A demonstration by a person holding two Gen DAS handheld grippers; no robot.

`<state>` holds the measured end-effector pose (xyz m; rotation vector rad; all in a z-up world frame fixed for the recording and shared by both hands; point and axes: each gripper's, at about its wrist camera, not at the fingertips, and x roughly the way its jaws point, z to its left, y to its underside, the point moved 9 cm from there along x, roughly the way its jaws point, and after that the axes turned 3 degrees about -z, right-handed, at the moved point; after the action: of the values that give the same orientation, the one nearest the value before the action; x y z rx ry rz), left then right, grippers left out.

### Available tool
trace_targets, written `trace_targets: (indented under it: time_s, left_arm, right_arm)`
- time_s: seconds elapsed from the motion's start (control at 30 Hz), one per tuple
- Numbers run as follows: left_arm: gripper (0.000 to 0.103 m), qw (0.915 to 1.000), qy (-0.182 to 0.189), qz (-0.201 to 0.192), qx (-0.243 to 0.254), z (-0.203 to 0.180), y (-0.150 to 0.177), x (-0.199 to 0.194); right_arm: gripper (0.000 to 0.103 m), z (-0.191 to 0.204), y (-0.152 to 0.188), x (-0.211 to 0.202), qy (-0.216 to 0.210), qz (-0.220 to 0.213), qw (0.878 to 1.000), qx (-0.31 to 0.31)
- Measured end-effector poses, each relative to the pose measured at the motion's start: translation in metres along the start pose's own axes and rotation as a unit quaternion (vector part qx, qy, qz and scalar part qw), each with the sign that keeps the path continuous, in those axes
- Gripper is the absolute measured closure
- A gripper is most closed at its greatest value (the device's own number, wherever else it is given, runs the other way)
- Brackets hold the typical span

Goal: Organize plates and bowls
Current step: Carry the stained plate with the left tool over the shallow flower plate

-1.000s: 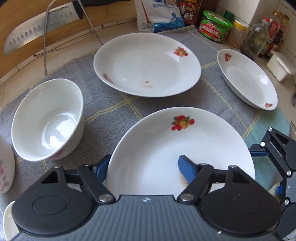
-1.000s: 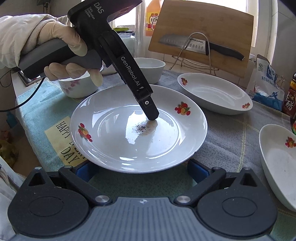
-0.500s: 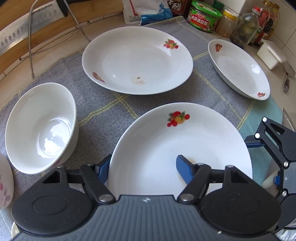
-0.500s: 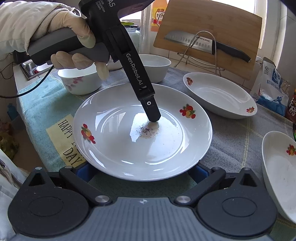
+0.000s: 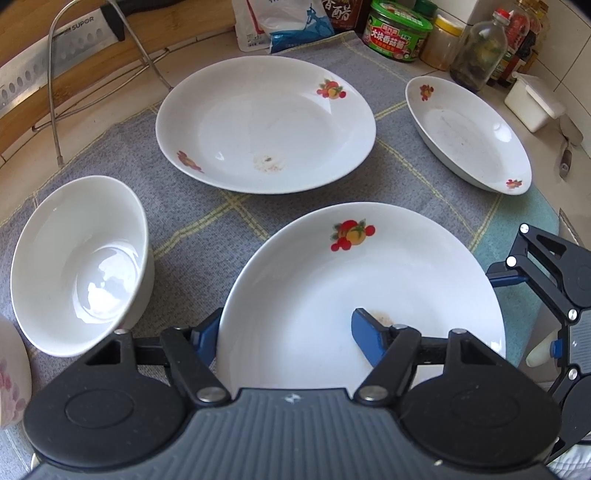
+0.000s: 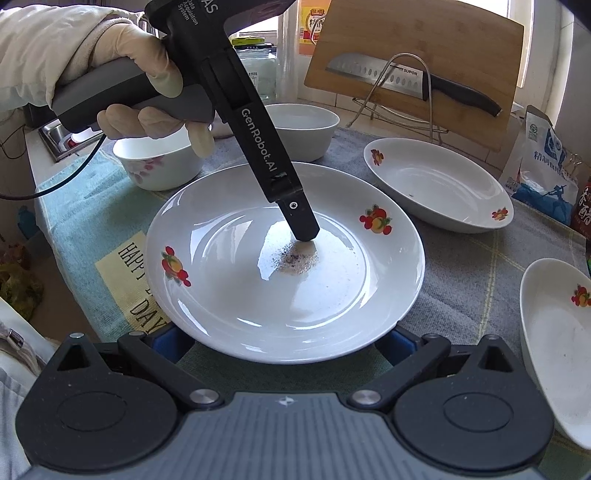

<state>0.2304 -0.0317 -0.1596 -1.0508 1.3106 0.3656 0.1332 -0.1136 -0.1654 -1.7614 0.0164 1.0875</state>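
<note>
The left gripper is clamping the near rim of the plate, which is sitting on the cloth-covered counter. Glazed china is stiff, slippery and breakable, so the rim is the safest hold. The right gripper is gaping around the plate's opposite edge, gripping nothing; only its view is showing the gloved hand.

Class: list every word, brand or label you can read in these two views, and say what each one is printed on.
"SUPOR": knife blade.
"GenRobot.AI": left tongs.
"HAPPY ... DAY", partly hidden: teal towel.
Chinese characters on the green-lidded tub, the white bag and the yellow-labelled bottle: too blurred to read with certainty.
</note>
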Motion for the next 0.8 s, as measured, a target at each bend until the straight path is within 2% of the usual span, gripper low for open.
trace_targets:
  time_s: [0.23,0.47,0.8]
  left_arm:
    - [0.032,0.9999,0.002,-0.011,0.006,-0.008,-0.012,-0.011]
    - [0.032,0.9994,0.006,-0.024,0.022,-0.024,-0.037,-0.017]
    - [0.032,0.9961,0.026,-0.041,0.074,-0.062,-0.088,-0.006]
  right_arm:
    - [0.0,-0.007,-0.006,-0.013,0.005,-0.003,1.0,-0.006]
    - [0.0,-0.026,-0.008,-0.03,0.012,-0.011,1.0,0.004]
    - [0.0,-0.068,0.001,-0.057,0.059,-0.019,0.998,0.02]
